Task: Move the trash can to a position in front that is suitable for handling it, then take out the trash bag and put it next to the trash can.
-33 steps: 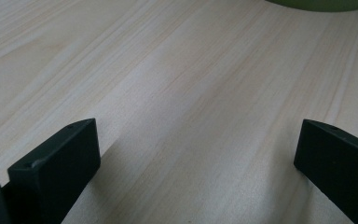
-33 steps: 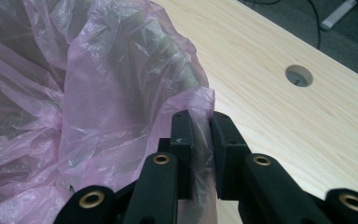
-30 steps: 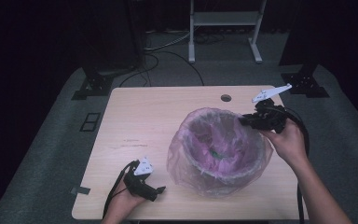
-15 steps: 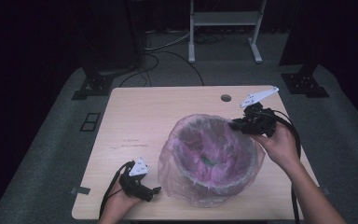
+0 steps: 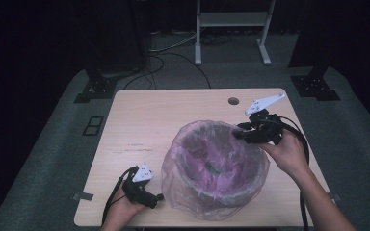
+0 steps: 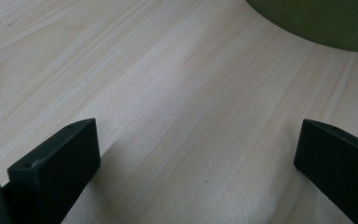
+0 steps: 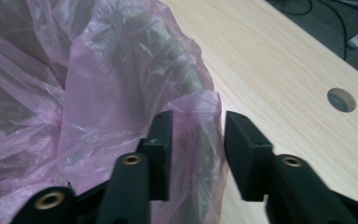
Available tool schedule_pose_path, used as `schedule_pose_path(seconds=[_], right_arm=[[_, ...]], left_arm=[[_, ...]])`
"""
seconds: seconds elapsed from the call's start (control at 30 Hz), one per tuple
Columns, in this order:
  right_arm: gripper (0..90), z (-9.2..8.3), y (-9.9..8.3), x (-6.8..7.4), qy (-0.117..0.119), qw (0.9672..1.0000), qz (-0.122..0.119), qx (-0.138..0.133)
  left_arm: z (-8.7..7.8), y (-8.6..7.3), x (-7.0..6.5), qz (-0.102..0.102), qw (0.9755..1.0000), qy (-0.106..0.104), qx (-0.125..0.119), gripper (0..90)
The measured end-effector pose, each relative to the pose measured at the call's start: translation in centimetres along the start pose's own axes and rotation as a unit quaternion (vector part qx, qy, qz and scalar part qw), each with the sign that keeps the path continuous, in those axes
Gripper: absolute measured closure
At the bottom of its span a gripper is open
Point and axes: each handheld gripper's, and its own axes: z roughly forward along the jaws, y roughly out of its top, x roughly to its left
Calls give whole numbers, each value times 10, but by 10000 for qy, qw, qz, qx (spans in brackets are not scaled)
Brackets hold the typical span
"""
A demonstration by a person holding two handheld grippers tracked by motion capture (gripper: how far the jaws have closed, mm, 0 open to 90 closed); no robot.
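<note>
Standing on the near right part of the pale wood-grain table [image 5: 173, 115]: a round bin [image 5: 215, 169] lined with a thin, crinkled, translucent pink plastic bag [image 5: 197, 192], the film draped over the rim and bunched loosely down the outside. Inside, seen from the high view, a small greenish patch, too blurred to name. No readable writing or label anywhere.

Poised at the bin's far right rim, the right gripper [image 5: 241, 134] — black, blocky, with a grey three-cornered plate on top. Jaws just been opening; in the right gripper view a fold of the pink film [image 7: 200, 140] lying in the gap, brushing one black pad [image 7: 161, 149] but not pinched, so released.

Resting at the near left edge, just beside the bag's bulge, the left gripper [image 5: 160, 196] — jaws spread wide over bare wood in the left gripper view, nothing between them, with a curved olive-green edge [image 6: 317, 23] at the far right.

Set into the far side of the tabletop, a small round cable hole [image 5: 233, 101].
</note>
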Motion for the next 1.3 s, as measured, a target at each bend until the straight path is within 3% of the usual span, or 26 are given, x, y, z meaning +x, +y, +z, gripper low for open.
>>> schedule_pose_path(seconds=[0.3, 0.9, 1.07, 1.3], right_arm=[[476, -20, -5, -1, -19, 9994, 99, -319], [443, -53, -39, 13, 153, 9984, 191, -516], [443, -49, -46, 12, 233, 9985, 254, -418], [508, -44, -51, 11, 227, 9987, 277, -349]], left_arm=[[0, 0, 0, 1, 10000, 1, 2, 0], [0, 0, -1, -18, 10000, 15, 1, 0], [0, 0, -1, -19, 10000, 18, 2, 0], [-1, -1, -1, -20, 10000, 24, 2, 0]])
